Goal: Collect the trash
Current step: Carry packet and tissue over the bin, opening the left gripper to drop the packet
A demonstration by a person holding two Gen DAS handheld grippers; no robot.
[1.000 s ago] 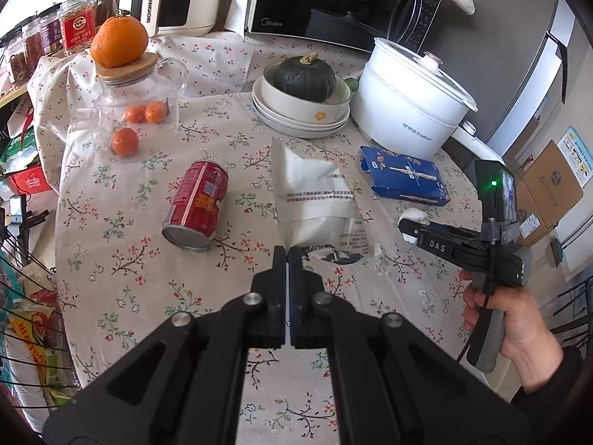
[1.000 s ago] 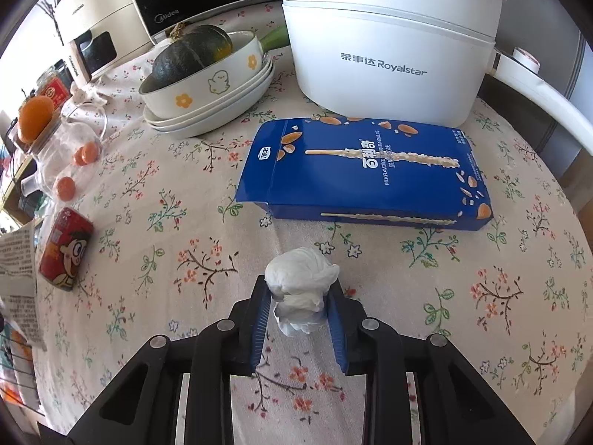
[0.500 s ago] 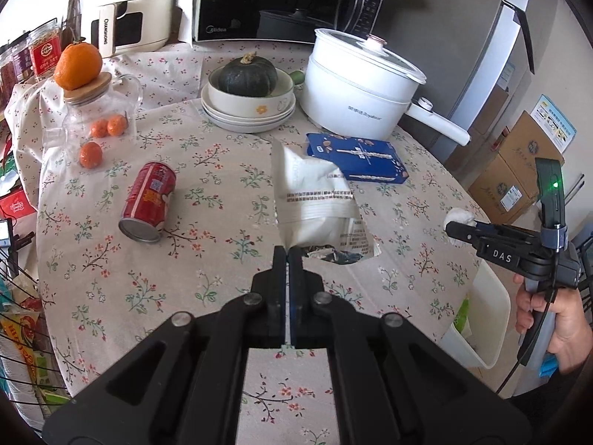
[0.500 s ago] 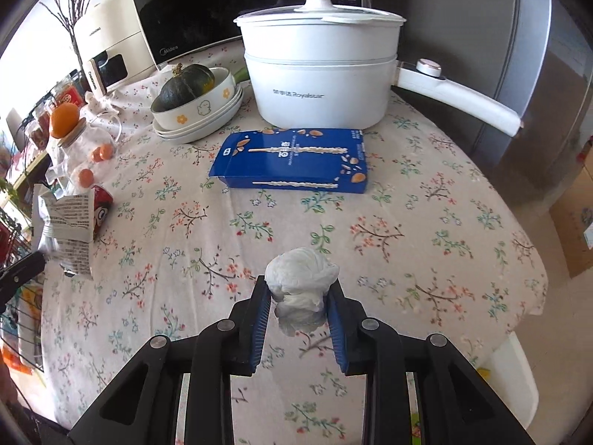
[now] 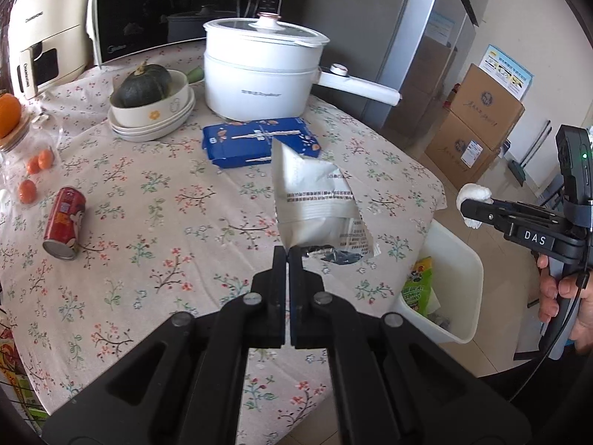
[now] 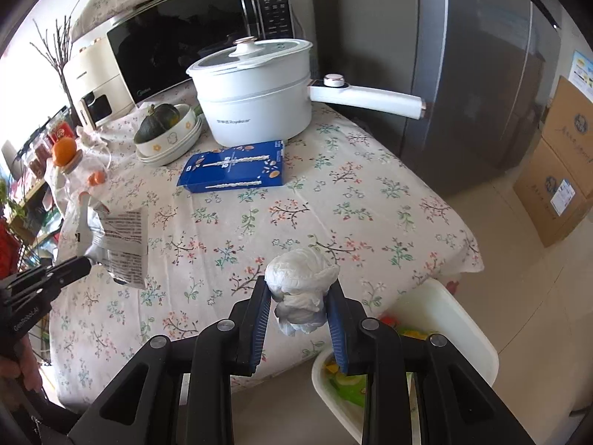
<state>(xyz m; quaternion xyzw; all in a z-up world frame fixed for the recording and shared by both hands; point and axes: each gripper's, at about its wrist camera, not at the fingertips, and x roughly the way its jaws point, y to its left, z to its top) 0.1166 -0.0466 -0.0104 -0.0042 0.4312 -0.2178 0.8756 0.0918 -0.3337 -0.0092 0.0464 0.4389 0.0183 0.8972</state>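
Note:
My left gripper (image 5: 288,256) is shut on the lower corner of a white snack bag (image 5: 318,204), which hangs in the air above the flowered tablecloth (image 5: 166,215). My right gripper (image 6: 299,296) is shut on a crumpled white tissue ball (image 6: 301,274), held over the table's edge beside a white bin (image 6: 463,337) on the floor. In the left wrist view the same tissue ball (image 5: 475,200) sits at the tip of the right gripper, above and right of the bin (image 5: 457,278). The bag (image 6: 118,237) also shows in the right wrist view, pinched by the left gripper (image 6: 83,261).
On the table lie a red can (image 5: 63,224) on its side and a blue snack box (image 5: 259,141). Behind stand a white electric pot (image 5: 259,70) with a long handle, stacked bowls holding a squash (image 5: 148,100), a jar, a microwave. Cardboard boxes (image 5: 478,126) stand on the floor.
Both grippers have swung right toward the table's edge with their loads. The right gripper rose with the tissue ball, and the bin with colourful wrappers has come into view below it.

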